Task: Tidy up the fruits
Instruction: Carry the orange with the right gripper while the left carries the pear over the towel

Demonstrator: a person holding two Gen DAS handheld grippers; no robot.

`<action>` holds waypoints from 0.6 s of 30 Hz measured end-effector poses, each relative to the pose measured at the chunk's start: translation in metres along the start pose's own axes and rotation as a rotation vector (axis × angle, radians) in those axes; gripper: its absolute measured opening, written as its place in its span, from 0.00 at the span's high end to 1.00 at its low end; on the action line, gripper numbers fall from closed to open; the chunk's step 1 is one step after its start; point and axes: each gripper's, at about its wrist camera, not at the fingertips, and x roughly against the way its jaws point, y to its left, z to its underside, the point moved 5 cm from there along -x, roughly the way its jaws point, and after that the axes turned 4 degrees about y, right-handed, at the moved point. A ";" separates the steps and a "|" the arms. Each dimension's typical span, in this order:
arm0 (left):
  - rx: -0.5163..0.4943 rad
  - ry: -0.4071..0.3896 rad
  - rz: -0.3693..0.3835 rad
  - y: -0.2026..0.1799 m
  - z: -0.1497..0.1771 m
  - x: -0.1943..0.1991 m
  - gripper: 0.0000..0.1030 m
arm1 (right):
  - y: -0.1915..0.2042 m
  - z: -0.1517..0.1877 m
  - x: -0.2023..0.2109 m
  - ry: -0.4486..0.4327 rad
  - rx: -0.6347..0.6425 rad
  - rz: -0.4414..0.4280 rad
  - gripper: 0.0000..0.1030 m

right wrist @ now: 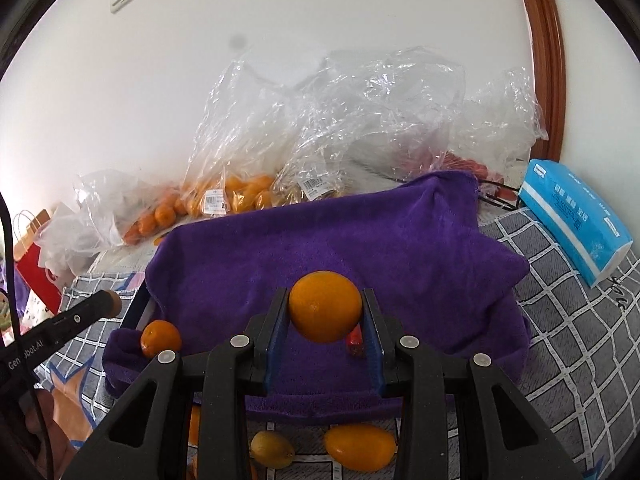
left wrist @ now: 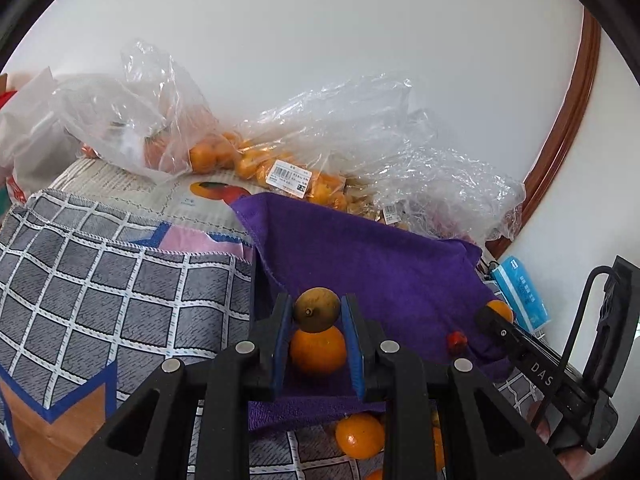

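My left gripper [left wrist: 317, 312] is shut on a small yellow-brown fruit [left wrist: 316, 308], held above a purple towel [left wrist: 372, 256]. An orange mandarin [left wrist: 318, 352] lies on the towel just below it. My right gripper [right wrist: 325, 308] is shut on a round orange [right wrist: 325, 306] above the same towel [right wrist: 320, 240]. A small red fruit [right wrist: 355, 343] lies on the towel under the right fingers, and it shows in the left wrist view [left wrist: 457, 341]. Another mandarin [right wrist: 160, 338] sits at the towel's left edge. Loose fruits [right wrist: 360, 446] lie on the checked cloth in front of the towel.
Clear plastic bags of oranges [left wrist: 224, 152] [right wrist: 236, 192] pile against the wall behind the towel. A blue tissue pack [right wrist: 576, 216] lies at the right. A grey checked cloth [left wrist: 100, 280] covers the surface. A red paper bag [right wrist: 36, 276] stands at the left.
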 end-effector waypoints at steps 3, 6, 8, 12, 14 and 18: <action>0.003 0.013 -0.001 0.001 0.003 -0.006 0.77 | -0.002 0.002 -0.007 0.008 0.006 0.029 0.66; 0.005 0.020 0.010 0.001 0.004 -0.008 0.77 | -0.002 0.005 -0.015 0.035 0.011 0.033 0.66; 0.007 0.021 0.023 0.000 0.005 -0.008 0.77 | -0.001 0.007 -0.017 0.040 0.018 0.031 0.66; -0.003 0.023 0.031 -0.002 0.006 -0.010 0.77 | -0.001 0.011 -0.025 0.060 0.023 0.036 0.66; -0.006 0.030 0.038 -0.003 0.007 -0.011 0.77 | -0.002 0.013 -0.029 0.074 0.018 0.035 0.66; -0.014 0.036 0.052 -0.006 0.009 -0.013 0.77 | -0.006 0.015 -0.032 0.084 0.002 0.039 0.66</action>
